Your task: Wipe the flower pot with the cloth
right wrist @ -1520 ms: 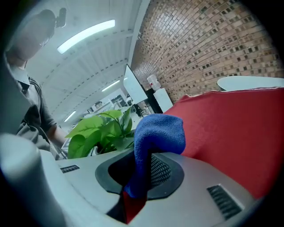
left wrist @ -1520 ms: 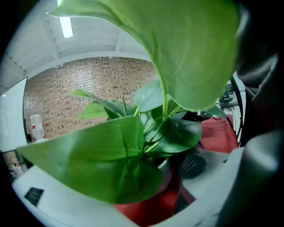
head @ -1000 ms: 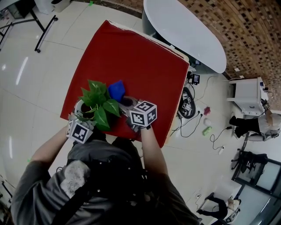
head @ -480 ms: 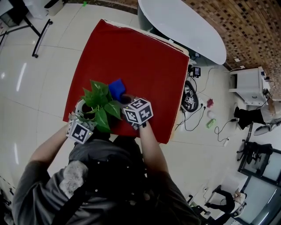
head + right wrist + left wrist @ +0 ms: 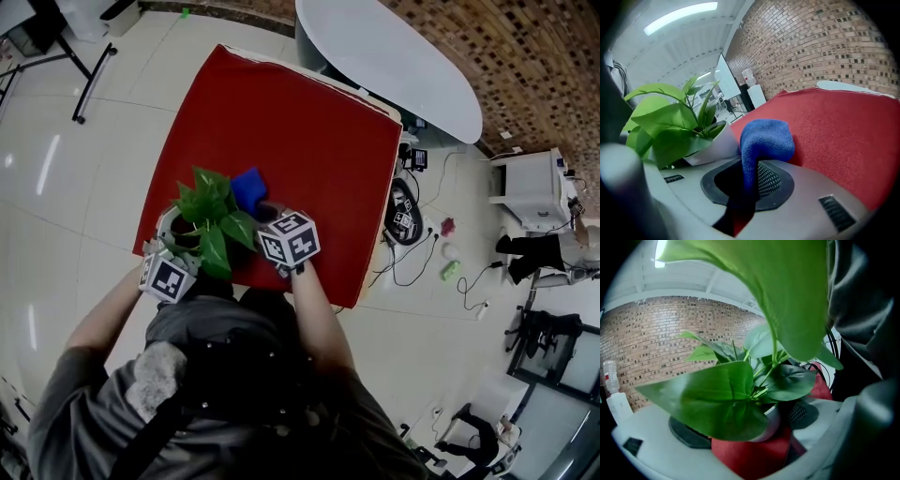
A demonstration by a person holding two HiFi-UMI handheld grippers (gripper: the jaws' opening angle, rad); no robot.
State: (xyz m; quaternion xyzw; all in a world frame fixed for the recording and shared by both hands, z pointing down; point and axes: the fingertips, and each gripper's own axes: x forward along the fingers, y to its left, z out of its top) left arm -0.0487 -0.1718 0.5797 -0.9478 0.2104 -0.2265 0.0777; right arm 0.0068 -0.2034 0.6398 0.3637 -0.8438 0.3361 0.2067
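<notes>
My left tongs (image 5: 749,434) are open wide around the white flower pot (image 5: 775,420). One side of the tongs sits on each side of the pot, and they seem to hold it. The pot comes right up to the right-hand side of these tongs. A big green leaf (image 5: 717,401) of the plant hangs in front and hides the other side, so I cannot see if that side touches too. More leaves spread above these tongs, and one very big leaf fills the top of their view.

My right tongs (image 5: 740,187) are closed tight on the blue cloth (image 5: 766,136). The cloth is pinched between them, and its soft, bunched end sticks out just ahead of their tips. The flower pot stands just to the left of these tongs, and the cloth is right beside its white wall. I cannot tell if the cloth touches the pot.

The red worktop (image 5: 843,140) lies under both tongs and stretches far ahead and to the right of my right tongs
</notes>
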